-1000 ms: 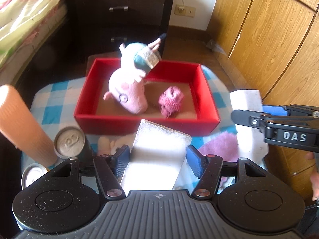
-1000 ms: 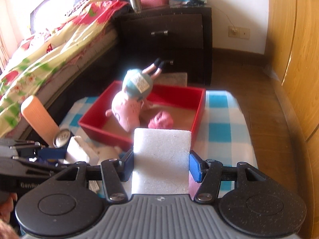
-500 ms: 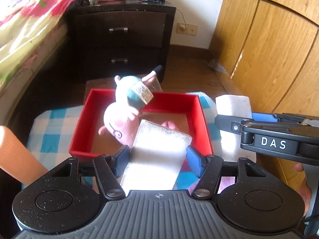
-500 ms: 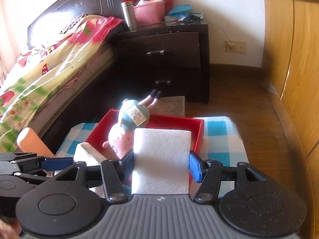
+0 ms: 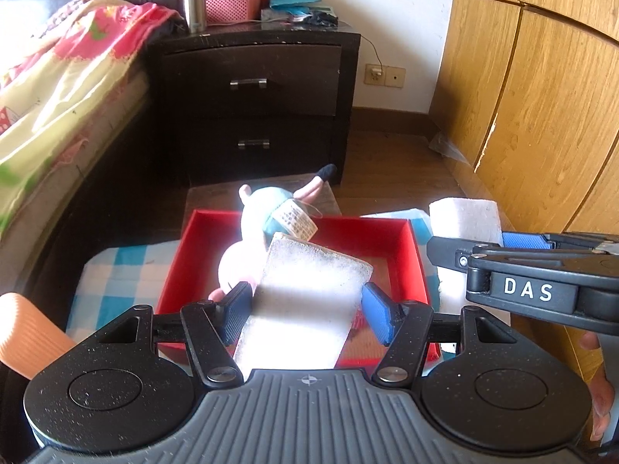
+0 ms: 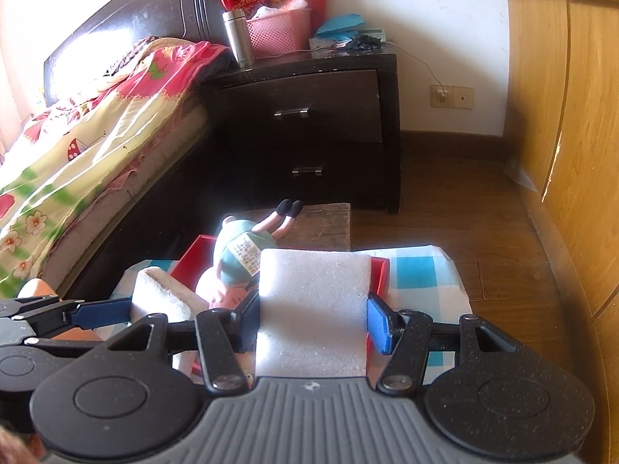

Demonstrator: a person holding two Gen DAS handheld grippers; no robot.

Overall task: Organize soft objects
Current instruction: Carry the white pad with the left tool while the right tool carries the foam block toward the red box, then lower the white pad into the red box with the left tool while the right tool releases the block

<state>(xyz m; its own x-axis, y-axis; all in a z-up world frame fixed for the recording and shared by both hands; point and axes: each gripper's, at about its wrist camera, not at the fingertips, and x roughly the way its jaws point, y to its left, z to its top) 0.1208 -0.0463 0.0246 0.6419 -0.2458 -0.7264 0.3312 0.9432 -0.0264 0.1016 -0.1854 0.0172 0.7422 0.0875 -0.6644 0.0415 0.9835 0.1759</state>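
white foam blocks, rectangular and grainy, sit one in each gripper: the left gripper clamps its foam block between blue ribbed pads, tilted, above the red box; the right gripper pinches a second foam block squarely, just over the box's right wall. inside the shallow, square-cornered box a pink plush pig in a teal dress lies head down, paper tag showing. the box rests on a blue-and-white checked cloth. a dark wooden nightstand stands behind.
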